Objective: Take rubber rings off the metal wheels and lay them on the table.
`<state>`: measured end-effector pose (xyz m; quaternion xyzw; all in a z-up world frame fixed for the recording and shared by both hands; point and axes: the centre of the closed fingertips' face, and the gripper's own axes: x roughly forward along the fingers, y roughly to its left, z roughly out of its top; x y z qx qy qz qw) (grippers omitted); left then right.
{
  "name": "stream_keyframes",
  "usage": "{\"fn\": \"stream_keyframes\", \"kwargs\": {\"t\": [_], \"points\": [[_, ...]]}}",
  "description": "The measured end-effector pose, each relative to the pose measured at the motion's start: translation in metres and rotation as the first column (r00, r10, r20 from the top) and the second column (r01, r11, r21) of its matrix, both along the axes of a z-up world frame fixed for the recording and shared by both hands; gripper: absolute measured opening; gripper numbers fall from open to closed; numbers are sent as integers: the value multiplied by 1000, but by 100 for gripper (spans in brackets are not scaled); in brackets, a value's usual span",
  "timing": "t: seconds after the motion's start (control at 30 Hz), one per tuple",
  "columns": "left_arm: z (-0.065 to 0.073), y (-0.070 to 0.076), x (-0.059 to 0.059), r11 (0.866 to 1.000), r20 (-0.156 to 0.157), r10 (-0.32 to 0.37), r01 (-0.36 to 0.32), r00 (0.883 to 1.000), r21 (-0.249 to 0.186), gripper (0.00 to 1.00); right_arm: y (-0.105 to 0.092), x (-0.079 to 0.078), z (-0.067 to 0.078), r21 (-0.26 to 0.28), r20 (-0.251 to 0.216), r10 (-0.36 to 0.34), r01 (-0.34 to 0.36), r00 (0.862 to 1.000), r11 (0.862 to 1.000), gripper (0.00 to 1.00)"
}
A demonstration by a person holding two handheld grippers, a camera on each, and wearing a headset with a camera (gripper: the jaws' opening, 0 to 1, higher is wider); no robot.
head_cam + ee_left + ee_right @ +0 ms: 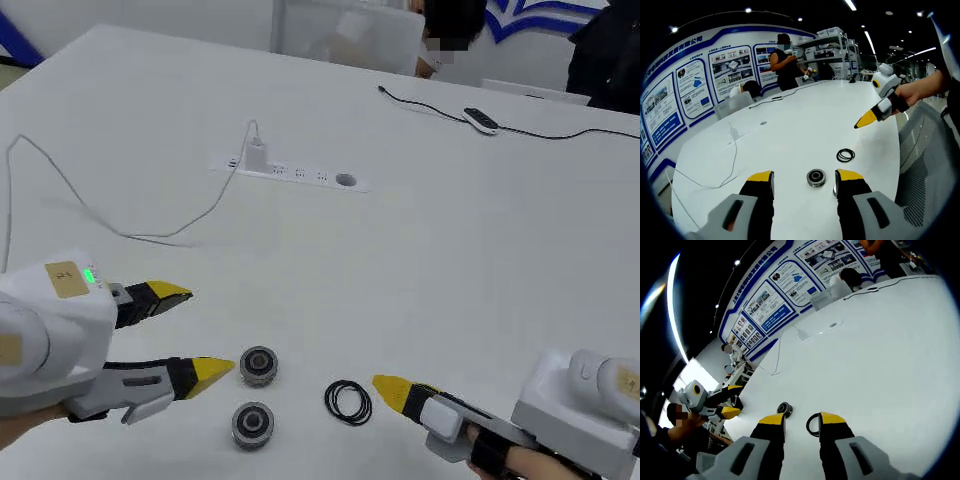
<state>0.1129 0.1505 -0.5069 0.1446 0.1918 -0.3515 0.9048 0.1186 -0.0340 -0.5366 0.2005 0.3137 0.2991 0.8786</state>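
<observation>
Rubber rings [808, 425] sit half hidden behind right tool [802, 418].

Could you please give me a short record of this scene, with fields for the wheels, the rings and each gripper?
Surface: white table
Wheels: far wheel and near wheel, apart, both on the table
Rings: black rubber rings, flat on the table, right of the wheels
Left: left gripper open, empty, left of the wheels
Right: right gripper open, empty, tips at the rings
Behind: power strip
</observation>
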Motion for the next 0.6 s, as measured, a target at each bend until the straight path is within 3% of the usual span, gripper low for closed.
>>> {"fn": "stream_keyframes", "kwargs": {"t": [0.1,0.27,0.3,0.33,0.4,0.6], "points": [[4,4,-5,998,-10,31,-31,999,-56,52,-4,-2,8,-40,63,27,-25,998,999,30],[2,11,-15,993,-25,58,-61,998,-105,56,-14,-6,19,-35,113,3,1,994,999,31],[3,13,-16,988,-29,77,-80,997,-129,57,-15,-7,20,-44,127,6,0,992,999,32],[8,14,-17,977,-17,106,-107,994,-185,59,-18,-8,21,-59,141,11,-3,990,998,32],[10,22,-20,965,-17,146,-146,989,-219,63,-22,-11,20,-77,154,19,-8,988,997,33],[9,39,-31,962,-18,177,-177,984,-210,67,-36,-20,12,-139,174,27,-2,984,990,37]]}}
